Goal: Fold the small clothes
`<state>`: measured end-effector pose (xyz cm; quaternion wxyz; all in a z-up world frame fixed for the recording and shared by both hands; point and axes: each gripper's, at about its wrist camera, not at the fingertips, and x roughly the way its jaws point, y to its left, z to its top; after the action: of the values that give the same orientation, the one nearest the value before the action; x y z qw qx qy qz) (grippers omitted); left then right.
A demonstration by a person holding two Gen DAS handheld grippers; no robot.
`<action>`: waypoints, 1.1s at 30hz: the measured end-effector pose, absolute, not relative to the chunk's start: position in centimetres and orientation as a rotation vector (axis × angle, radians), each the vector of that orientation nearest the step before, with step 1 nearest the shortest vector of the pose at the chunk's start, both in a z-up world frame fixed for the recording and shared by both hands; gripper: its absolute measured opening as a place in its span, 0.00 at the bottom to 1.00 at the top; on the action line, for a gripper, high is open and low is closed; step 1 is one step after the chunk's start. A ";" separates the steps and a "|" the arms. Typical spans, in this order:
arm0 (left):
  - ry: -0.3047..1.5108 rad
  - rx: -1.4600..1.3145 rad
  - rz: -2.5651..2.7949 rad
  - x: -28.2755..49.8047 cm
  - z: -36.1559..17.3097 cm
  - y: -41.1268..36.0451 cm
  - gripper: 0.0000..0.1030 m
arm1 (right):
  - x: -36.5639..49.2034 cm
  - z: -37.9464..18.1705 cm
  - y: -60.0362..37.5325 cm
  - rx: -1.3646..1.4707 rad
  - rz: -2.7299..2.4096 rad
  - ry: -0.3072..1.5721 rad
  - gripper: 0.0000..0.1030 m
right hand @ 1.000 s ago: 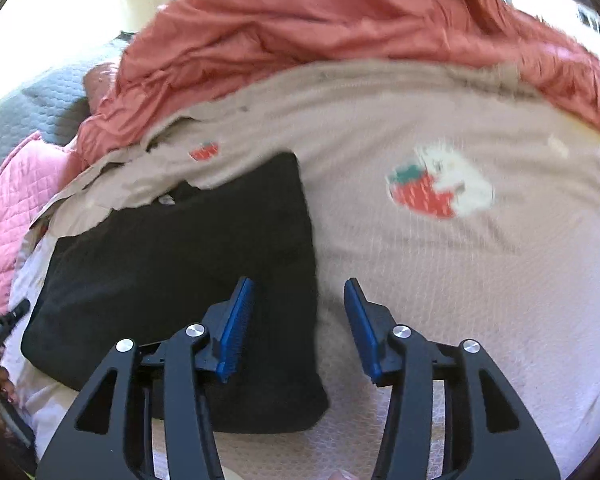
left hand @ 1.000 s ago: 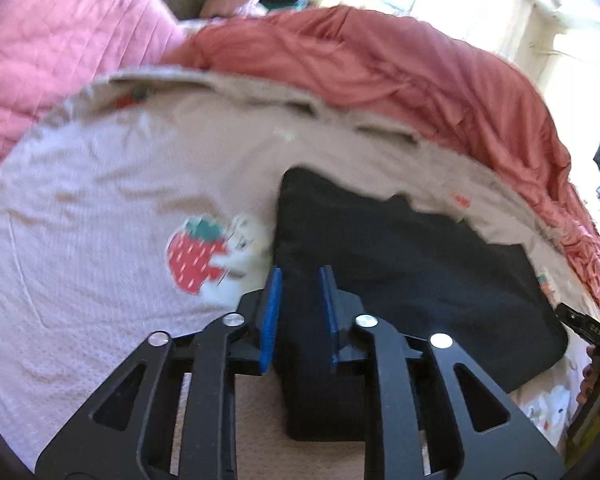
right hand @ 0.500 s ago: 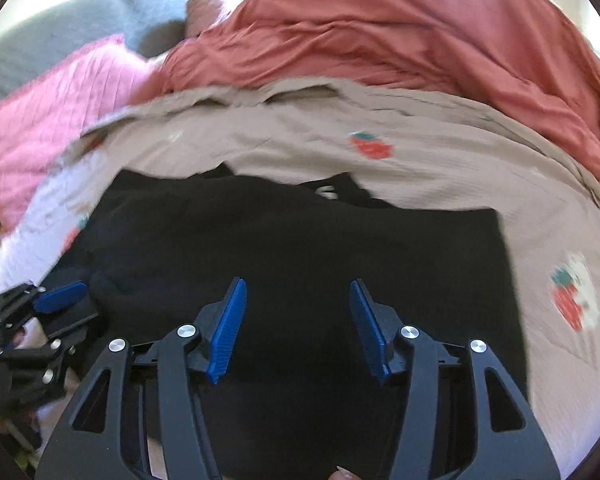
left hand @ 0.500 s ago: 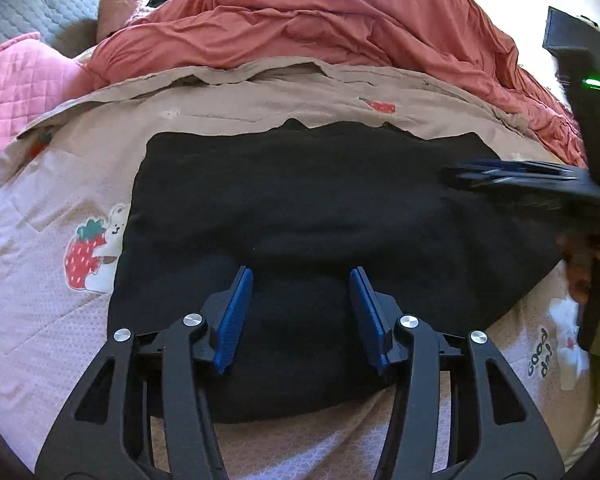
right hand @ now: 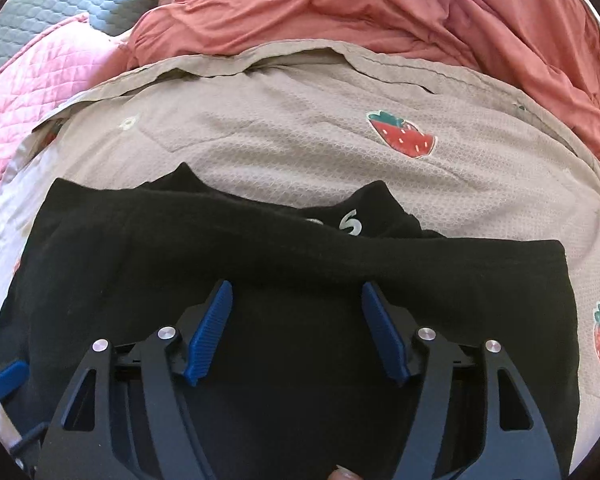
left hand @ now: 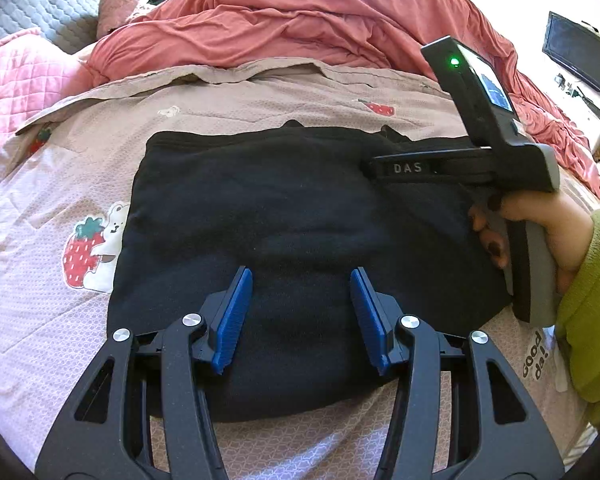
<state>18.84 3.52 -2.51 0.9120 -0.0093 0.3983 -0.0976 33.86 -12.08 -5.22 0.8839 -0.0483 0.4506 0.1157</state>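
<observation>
Progress on the fold stands at a middle stage, judging by how the cloth lies. A black garment (left hand: 300, 216) rests flat on the beige sheet (left hand: 40, 320) of a bed, doubled over into a compact, roughly rectangular block with rounded near corners. At the far edge an under layer sticks out past the top layer, and two small black peaks and a white printed mark (right hand: 354, 224) show there, so the layers are not fully lined up.

The left gripper (left hand: 300, 316) hovers over the near part of the garment. Its blue fingers (left hand: 234, 320) stand spread apart with only flat cloth below; nothing is pinched. The right gripper (right hand: 298, 332) sits above the middle of the garment and its jaws are opening; no cloth is caught between its blue fingers (right hand: 208, 332) either. In the left wrist view the right gripper's body and the hand (left hand: 540, 232) that holds it, in a green sleeve (left hand: 592, 312), appear over the garment's right side.

Done, by this reading: at least one fold, and the garment released. Left to do: probably one more fold to make the block smaller, or a tidy of the far edge. A rumpled red blanket (left hand: 320, 24) and a pink quilt (left hand: 16, 80) lie beyond the sheet, clear of the work area.
</observation>
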 end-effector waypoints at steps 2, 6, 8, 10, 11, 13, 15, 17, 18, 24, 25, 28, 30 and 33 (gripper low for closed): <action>0.820 -0.020 -0.201 18.8 -2.5 3.5 0.42 | 34.2 -5.2 -11.9 -0.102 0.235 0.940 0.63; 0.810 -0.041 -0.213 18.5 -1.9 3.8 0.51 | 33.6 -4.2 -12.2 -0.092 0.243 0.921 0.63; 0.805 -0.048 -0.214 18.2 -1.5 3.8 0.57 | 32.9 -3.2 -12.6 -0.076 0.253 0.892 0.65; 0.801 -0.046 -0.215 17.9 -1.2 3.9 0.60 | 31.7 -1.9 -13.4 -0.059 0.255 0.857 0.66; 0.796 -0.039 -0.211 17.7 -1.0 3.9 0.62 | 31.1 -1.4 -13.9 -0.051 0.250 0.841 0.72; 0.789 -0.032 -0.204 17.6 -0.7 3.9 0.64 | 29.9 -0.5 -15.0 -0.027 0.243 0.811 0.79; 0.782 -0.039 -0.200 17.4 -0.3 4.1 0.68 | 28.9 0.1 -16.0 -0.010 0.244 0.798 0.80; 0.774 -0.047 -0.200 17.1 0.1 4.3 0.71 | 27.6 0.6 -17.1 0.003 0.236 0.786 0.80; 0.770 -0.046 -0.196 17.1 0.2 4.4 0.72 | 27.1 0.8 -17.5 0.008 0.234 0.784 0.81; 0.780 -0.035 -0.163 16.9 0.4 4.8 0.79 | 23.0 0.7 -20.1 0.017 0.204 0.778 0.86; 0.783 -0.041 -0.161 16.9 0.3 4.9 0.80 | 22.3 0.5 -20.4 0.010 0.200 0.782 0.86; 0.793 -0.048 -0.158 17.0 0.2 5.1 0.81 | 20.8 -0.2 -21.1 -0.017 0.188 0.804 0.87; 0.809 -0.046 -0.156 17.1 -0.2 5.1 0.82 | 20.2 -1.0 -21.6 -0.027 0.174 0.836 0.87; 0.859 -0.027 -0.134 17.5 -1.3 4.9 0.83 | 20.1 -2.9 -22.5 -0.008 0.144 0.910 0.87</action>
<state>17.49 4.92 -1.31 0.9069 -0.0131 0.4160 -0.0647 20.13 -22.50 -2.89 0.8956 -0.0039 0.4393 0.0697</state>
